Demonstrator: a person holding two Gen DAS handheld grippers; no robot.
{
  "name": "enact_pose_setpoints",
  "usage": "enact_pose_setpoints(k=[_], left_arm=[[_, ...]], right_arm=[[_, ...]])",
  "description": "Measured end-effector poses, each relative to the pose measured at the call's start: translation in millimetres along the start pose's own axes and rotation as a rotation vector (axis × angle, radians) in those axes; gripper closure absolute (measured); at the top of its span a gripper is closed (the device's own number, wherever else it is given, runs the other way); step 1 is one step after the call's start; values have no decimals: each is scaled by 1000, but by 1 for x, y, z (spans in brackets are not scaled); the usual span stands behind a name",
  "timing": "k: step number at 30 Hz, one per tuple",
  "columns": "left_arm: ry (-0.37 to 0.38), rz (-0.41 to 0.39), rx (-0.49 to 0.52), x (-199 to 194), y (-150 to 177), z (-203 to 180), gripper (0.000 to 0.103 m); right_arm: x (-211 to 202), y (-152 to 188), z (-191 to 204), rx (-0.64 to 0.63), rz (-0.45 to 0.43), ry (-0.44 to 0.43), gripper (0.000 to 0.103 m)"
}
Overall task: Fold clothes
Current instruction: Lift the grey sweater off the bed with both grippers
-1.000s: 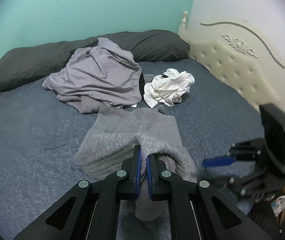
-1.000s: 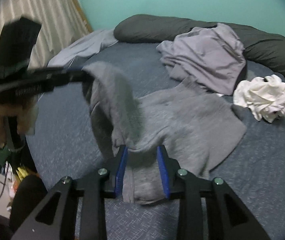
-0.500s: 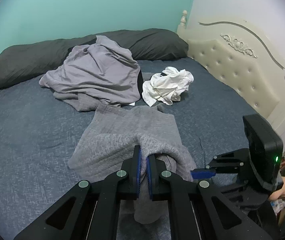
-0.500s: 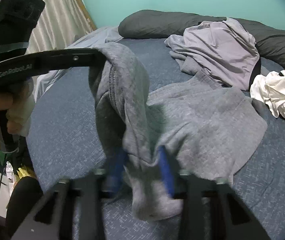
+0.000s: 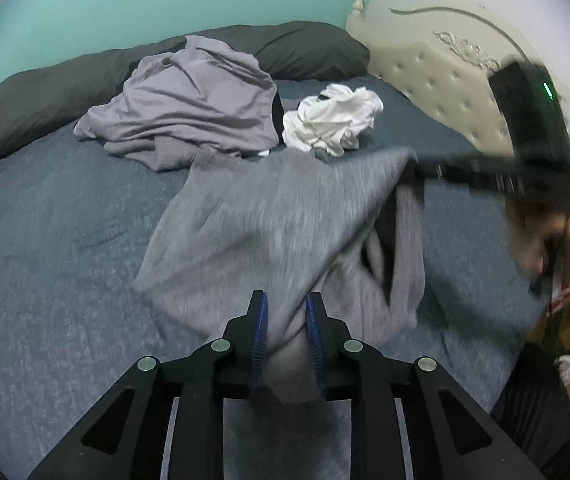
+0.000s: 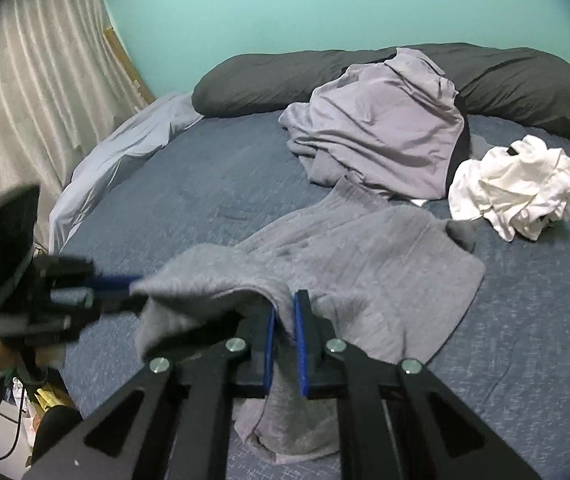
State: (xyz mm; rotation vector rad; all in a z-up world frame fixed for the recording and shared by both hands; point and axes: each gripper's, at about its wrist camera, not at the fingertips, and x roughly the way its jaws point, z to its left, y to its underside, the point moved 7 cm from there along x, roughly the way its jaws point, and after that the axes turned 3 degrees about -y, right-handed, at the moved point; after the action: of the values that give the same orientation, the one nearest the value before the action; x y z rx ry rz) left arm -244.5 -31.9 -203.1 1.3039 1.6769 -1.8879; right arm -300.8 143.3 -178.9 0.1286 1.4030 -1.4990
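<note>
A grey knit sweater (image 5: 265, 220) (image 6: 365, 260) lies crumpled on the blue bed cover (image 5: 45, 240), its near edge lifted. My left gripper (image 5: 285, 312) has its jaws opening, and a bunch of the sweater's fabric still hangs between the parted blue pads. In the right wrist view the left gripper (image 6: 133, 292) is blurred at the left, at the sweater's raised corner. My right gripper (image 6: 283, 308) is closing, its pads tight on a fold of the sweater. The left wrist view shows the right gripper (image 5: 417, 168) holding that fold up at the right.
A lilac garment (image 5: 193, 108) and a crumpled white garment (image 5: 333, 120) lie further back. A long dark pillow (image 5: 45, 92) runs along the teal wall. The cream tufted headboard (image 5: 445, 72) bounds the right side, a curtain (image 6: 25, 100) and a pale sheet (image 6: 117, 160) the left.
My right gripper closed on the sweater's hanging fold and rose with it. My left gripper sank toward the bed and its jaws parted.
</note>
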Motion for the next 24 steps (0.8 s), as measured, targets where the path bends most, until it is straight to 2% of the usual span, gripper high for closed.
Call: enact_pose_setpoints(k=[5, 8, 11, 24], left_arm=[[2, 10, 39, -10, 24, -9, 79], [-2, 19, 120, -6, 33, -29, 77], [-11, 36, 187, 4, 39, -45, 71], [-113, 31, 256, 47, 34, -44, 68]], right_arm=[[1, -5, -10, 25, 12, 20, 95], [3, -7, -18, 50, 17, 24, 95], [1, -7, -20, 68, 18, 19, 95], [-6, 0, -21, 70, 31, 5, 95]])
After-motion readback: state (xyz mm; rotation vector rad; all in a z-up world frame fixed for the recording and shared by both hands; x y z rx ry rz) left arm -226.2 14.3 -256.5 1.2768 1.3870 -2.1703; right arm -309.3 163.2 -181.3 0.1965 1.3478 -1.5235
